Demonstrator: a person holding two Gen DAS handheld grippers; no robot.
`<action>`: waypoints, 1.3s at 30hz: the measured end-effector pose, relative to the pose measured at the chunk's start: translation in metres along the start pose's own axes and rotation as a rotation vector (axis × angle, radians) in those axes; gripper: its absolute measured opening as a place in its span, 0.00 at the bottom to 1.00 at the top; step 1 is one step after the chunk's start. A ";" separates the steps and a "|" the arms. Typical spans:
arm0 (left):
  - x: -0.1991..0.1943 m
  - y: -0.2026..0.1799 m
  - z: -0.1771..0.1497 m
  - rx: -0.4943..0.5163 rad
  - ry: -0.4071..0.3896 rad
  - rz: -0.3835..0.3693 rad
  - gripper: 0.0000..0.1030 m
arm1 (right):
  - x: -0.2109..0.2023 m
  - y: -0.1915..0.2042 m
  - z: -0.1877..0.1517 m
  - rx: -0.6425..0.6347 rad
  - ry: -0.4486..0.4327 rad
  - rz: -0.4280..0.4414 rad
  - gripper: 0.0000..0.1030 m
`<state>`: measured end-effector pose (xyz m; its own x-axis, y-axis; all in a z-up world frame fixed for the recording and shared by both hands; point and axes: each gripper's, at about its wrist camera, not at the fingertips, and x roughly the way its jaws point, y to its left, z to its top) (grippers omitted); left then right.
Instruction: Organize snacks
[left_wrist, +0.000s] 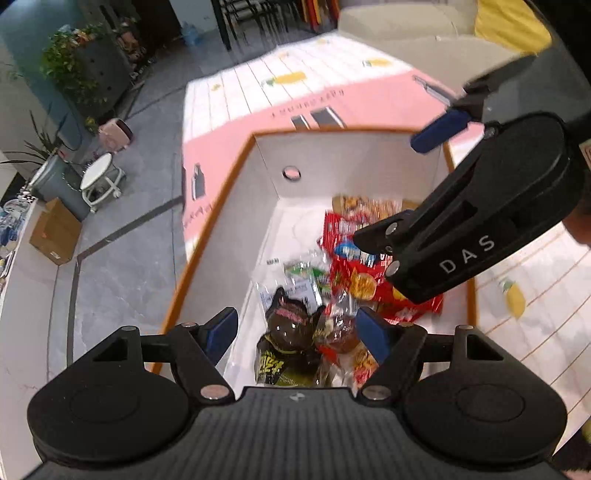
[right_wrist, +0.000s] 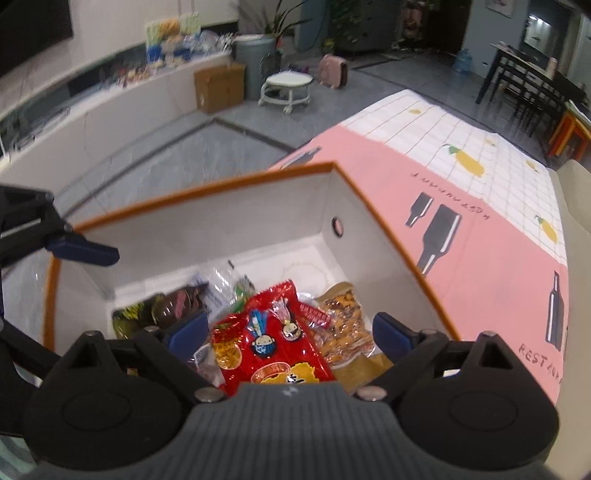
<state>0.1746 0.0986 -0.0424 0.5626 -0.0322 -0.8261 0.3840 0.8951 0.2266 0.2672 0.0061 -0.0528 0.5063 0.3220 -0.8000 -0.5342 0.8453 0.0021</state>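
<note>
A white box with an orange rim (left_wrist: 207, 229) (right_wrist: 207, 182) stands on the table and holds several snack packets. Among them are a red packet (left_wrist: 354, 280) (right_wrist: 269, 339), a dark brown and black packet (left_wrist: 288, 332) (right_wrist: 173, 306), and a clear bag of nuts (right_wrist: 343, 325). My left gripper (left_wrist: 297, 332) hovers open above the dark packet, gripping nothing. My right gripper (right_wrist: 290, 332) (left_wrist: 406, 184) hangs open over the red packet, its blue pads apart from it. One blue left fingertip (right_wrist: 85, 251) shows at the box's left side.
The box sits on a pink and white tablecloth (left_wrist: 258, 103) (right_wrist: 461, 221) near the table's edge. On the grey floor beyond are a cardboard box (left_wrist: 55, 232), a white stool (left_wrist: 99, 181), a grey bin (right_wrist: 255, 55) and plants.
</note>
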 end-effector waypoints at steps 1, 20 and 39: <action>-0.006 0.000 0.001 -0.013 -0.017 0.001 0.83 | -0.007 -0.002 0.000 0.018 -0.016 -0.002 0.91; -0.126 -0.016 0.002 -0.336 -0.402 0.223 0.84 | -0.153 -0.004 -0.043 0.202 -0.365 -0.092 0.96; -0.160 -0.056 -0.042 -0.458 -0.397 0.291 0.88 | -0.241 0.034 -0.122 0.207 -0.485 -0.177 0.96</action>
<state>0.0323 0.0721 0.0559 0.8564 0.1564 -0.4920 -0.1242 0.9874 0.0977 0.0448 -0.0949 0.0664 0.8559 0.2857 -0.4311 -0.2937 0.9546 0.0497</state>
